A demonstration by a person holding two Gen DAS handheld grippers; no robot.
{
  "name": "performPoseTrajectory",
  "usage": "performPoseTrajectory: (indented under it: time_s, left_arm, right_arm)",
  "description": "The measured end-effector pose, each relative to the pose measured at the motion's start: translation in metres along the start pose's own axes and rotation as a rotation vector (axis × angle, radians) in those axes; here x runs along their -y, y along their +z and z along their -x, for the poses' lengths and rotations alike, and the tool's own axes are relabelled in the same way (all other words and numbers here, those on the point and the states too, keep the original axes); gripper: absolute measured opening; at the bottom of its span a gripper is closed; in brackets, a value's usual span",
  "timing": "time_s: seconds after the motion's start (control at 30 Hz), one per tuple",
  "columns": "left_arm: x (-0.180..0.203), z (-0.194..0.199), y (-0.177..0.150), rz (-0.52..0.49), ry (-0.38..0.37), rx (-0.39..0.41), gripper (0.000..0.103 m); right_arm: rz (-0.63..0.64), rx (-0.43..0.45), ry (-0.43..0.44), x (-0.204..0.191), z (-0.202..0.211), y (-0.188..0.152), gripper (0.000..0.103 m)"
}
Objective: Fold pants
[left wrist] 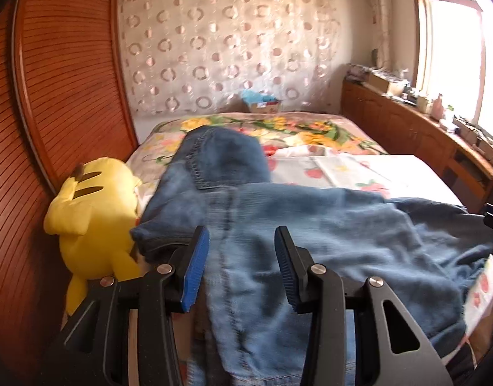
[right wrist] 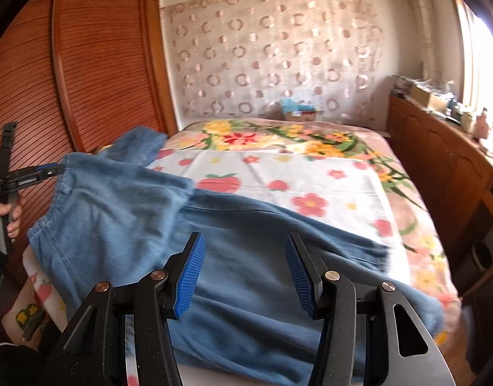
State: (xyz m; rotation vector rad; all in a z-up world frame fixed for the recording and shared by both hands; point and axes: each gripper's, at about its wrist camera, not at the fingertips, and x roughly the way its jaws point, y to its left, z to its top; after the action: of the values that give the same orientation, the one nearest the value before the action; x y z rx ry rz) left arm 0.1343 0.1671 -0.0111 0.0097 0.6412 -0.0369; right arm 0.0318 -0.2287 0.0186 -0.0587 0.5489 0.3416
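Blue jeans [left wrist: 343,225] lie crumpled across the near part of the bed [left wrist: 343,167], and one part hangs over its front edge. My left gripper [left wrist: 241,234] hovers over the left part of them. Its blue pads stand well apart, with denim under and between them and the pad faces bare. In the right wrist view the jeans [right wrist: 117,209] spread from the left edge to the lower right. My right gripper [right wrist: 245,238] is open just above them. The left gripper [right wrist: 51,171], held by a hand [right wrist: 5,222], reaches the jeans' left edge.
A yellow plush toy [left wrist: 92,209] sits against the slatted wooden wardrobe [left wrist: 69,80] left of the jeans. A low wooden cabinet [right wrist: 439,160] with small items runs along the right under the window. A cardboard box [right wrist: 301,114] stands at the bed's far end.
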Motion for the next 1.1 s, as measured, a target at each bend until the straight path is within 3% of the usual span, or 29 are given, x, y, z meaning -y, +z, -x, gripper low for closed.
performPoseTrajectory:
  time_s: [0.03,0.07,0.1,0.33,0.47,0.6,0.83,0.93,1.1]
  left_arm:
    - [0.006,0.002,-0.001,-0.008,-0.011,0.002,0.051]
    - [0.011,0.004,-0.001,-0.011,-0.025,0.008,0.071]
    - [0.017,0.007,-0.003,-0.010,-0.052,0.021,0.082]
    - [0.068,0.012,-0.013,-0.061,-0.147,0.027,0.082]
    - [0.097,0.006,-0.020,-0.098,-0.204,0.000,0.082]
    - [0.120,0.001,-0.030,-0.127,-0.234,-0.026,0.082]
    - [0.144,-0.011,-0.048,-0.165,-0.268,-0.079,0.082]
    - [0.149,-0.018,-0.055,-0.171,-0.276,-0.107,0.082]
    - [0.152,-0.023,-0.064,-0.176,-0.275,-0.133,0.082]
  right_arm:
    - [-0.004,0.002,-0.016,0.006,0.004,-0.002,0.054]
    - [-0.009,0.004,-0.032,0.009,0.008,-0.004,0.054]
    - [-0.016,0.005,-0.051,0.016,0.011,-0.005,0.054]
    - [-0.071,0.012,-0.164,0.053,0.020,-0.007,0.054]
    - [-0.078,-0.022,-0.217,0.073,0.005,-0.006,0.054]
    - [-0.096,-0.085,-0.189,0.087,-0.021,0.002,0.053]
    - [-0.084,-0.222,-0.109,0.097,-0.071,0.008,0.035]
    - [-0.080,-0.282,-0.087,0.103,-0.090,0.010,0.033]
    - [-0.078,-0.327,-0.027,0.121,-0.100,0.024,0.007]
